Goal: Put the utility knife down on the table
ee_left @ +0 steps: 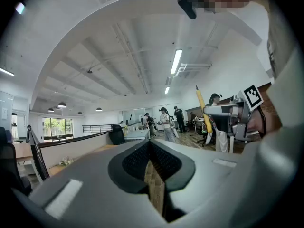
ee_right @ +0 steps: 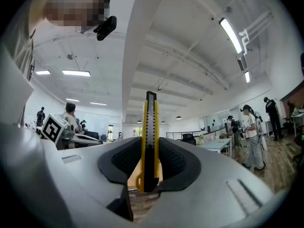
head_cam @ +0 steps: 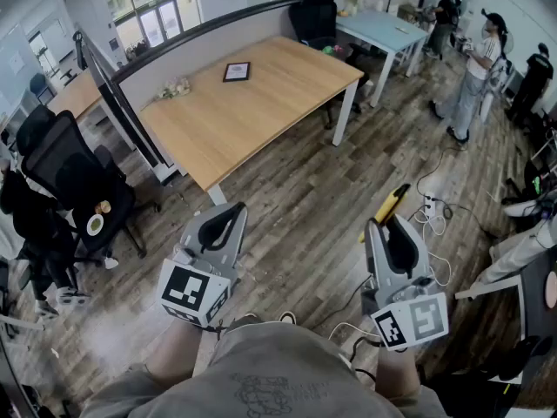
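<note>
A yellow and black utility knife [ee_right: 150, 141] stands upright between the pads of my right gripper [ee_right: 149, 167], which is shut on it. In the head view the knife [head_cam: 389, 207] sticks out past the right gripper [head_cam: 389, 226] above the wooden floor, well short of the table. From the left gripper view the same knife [ee_left: 202, 109] shows at the right, pointing upward. My left gripper [head_cam: 228, 219] is shut with nothing between its jaws, seen also as closed dark pads [ee_left: 164, 163]. The light wooden table [head_cam: 252, 103] lies ahead, beyond both grippers.
A small framed picture [head_cam: 236, 71] and a cluster of small flowers [head_cam: 174, 88] lie on the table. A black office chair [head_cam: 74, 185] stands at the left. Cables and a power strip [head_cam: 431, 209] lie on the floor at the right. People [head_cam: 474, 75] stand at the back right.
</note>
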Demonstrator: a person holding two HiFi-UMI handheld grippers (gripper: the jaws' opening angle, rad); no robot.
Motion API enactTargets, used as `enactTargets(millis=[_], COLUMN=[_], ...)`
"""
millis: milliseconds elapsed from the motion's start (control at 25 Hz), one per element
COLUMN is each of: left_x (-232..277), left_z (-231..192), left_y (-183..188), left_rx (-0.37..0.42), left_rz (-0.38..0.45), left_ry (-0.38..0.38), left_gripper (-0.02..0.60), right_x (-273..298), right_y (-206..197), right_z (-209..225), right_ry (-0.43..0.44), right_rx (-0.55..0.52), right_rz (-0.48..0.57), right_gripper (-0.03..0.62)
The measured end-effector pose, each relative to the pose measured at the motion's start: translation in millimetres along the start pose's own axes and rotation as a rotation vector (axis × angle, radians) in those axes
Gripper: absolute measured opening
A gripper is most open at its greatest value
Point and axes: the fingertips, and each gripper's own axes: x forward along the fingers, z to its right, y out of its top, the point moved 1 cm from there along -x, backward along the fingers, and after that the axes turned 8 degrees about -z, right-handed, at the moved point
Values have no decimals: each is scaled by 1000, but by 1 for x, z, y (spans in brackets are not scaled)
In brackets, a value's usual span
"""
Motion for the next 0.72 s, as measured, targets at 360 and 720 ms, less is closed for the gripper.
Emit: enactTargets(millis=[360, 720], left_x=[25, 47], left_z=[10, 1], left_y=[-1, -5], left_rx=[2, -4], left_rz=[-9, -21], left_ry=[-17, -30], left_gripper=[-2, -2], right_x=[4, 23], right_y=[-14, -25], right_z=[22, 39], right_ry=[11, 0], right_rx=[23, 74], right_rz=[-32, -56], right_gripper=[124, 124])
